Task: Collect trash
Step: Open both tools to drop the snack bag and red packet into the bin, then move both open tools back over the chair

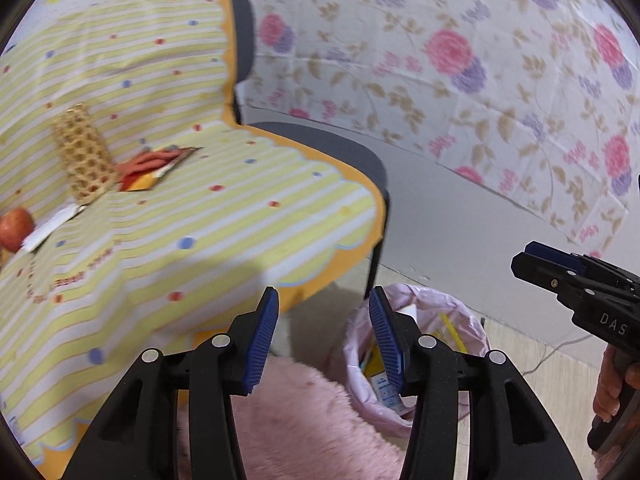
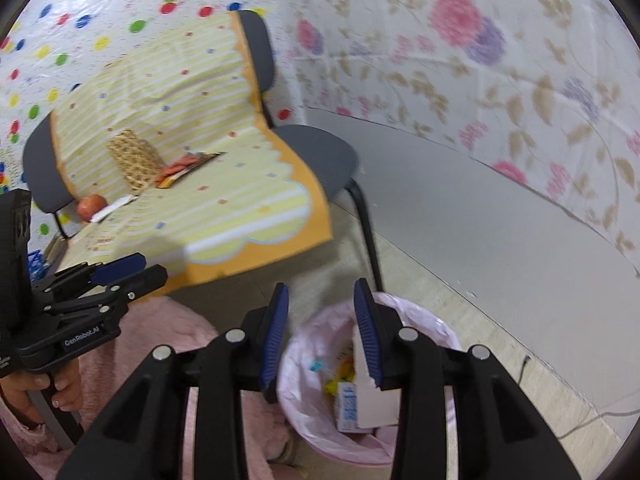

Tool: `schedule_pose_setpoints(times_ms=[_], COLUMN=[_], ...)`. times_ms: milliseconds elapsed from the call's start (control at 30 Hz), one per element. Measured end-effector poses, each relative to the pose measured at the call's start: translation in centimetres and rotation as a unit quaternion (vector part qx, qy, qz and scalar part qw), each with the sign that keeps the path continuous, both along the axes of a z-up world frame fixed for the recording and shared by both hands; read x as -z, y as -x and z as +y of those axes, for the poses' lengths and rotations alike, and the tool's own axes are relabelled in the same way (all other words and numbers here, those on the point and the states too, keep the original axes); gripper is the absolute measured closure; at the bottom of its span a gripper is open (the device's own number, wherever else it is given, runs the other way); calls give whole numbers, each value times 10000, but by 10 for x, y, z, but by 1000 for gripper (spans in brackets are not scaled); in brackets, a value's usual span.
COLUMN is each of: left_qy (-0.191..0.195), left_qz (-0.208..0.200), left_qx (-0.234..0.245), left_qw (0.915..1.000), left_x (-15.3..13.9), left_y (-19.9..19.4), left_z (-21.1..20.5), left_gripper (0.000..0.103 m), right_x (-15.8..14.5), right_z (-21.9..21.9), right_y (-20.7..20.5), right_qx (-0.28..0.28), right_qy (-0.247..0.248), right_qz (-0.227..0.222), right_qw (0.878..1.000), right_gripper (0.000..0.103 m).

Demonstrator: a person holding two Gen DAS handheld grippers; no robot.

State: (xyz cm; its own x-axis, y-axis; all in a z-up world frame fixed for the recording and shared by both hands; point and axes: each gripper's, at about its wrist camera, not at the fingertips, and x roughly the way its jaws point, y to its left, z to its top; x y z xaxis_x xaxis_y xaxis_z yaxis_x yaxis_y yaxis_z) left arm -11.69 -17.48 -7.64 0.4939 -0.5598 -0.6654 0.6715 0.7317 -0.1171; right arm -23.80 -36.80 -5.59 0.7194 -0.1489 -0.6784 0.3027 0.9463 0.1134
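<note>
A bin lined with a pink bag (image 2: 412, 320) stands on the floor by the chair's front leg; it holds a small carton (image 2: 347, 406) and other scraps. It also shows in the left wrist view (image 1: 460, 308). My right gripper (image 2: 320, 334) is open and empty, just above the bin's near rim. My left gripper (image 1: 324, 338) is open and empty, over the pink rug beside the bin. On the chair seat lie an orange wrapper (image 1: 154, 166), a white paper scrap (image 1: 50, 226), a woven tube (image 1: 82, 152) and an apple (image 1: 15, 228).
A yellow striped cloth (image 1: 224, 216) covers the grey chair (image 1: 340, 148). A fluffy pink rug (image 1: 304, 420) lies on the floor below my grippers. Floral and dotted sheets hang behind. A cable (image 2: 592, 420) runs along the floor at the right.
</note>
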Motion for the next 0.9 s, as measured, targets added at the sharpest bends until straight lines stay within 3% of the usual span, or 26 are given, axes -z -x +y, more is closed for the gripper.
schedule_pose_setpoints(times_ms=[400,900], left_qy=[102,25], left_qz=[-118,-193], left_qx=[-885,-2025], left_qw=[9960,9791], left_x=[-22,-35], left_y=[-30,-69], left_z=[69,149], left_gripper=[52,48], right_x=[-23,-27], right_z=[65,125], right_y=[-65,-145], right_qx=[-942,-1830], right_qy=[132,58], right_qz=[-147,-140], right_qw=[9954,9830], right_gripper=[69,69])
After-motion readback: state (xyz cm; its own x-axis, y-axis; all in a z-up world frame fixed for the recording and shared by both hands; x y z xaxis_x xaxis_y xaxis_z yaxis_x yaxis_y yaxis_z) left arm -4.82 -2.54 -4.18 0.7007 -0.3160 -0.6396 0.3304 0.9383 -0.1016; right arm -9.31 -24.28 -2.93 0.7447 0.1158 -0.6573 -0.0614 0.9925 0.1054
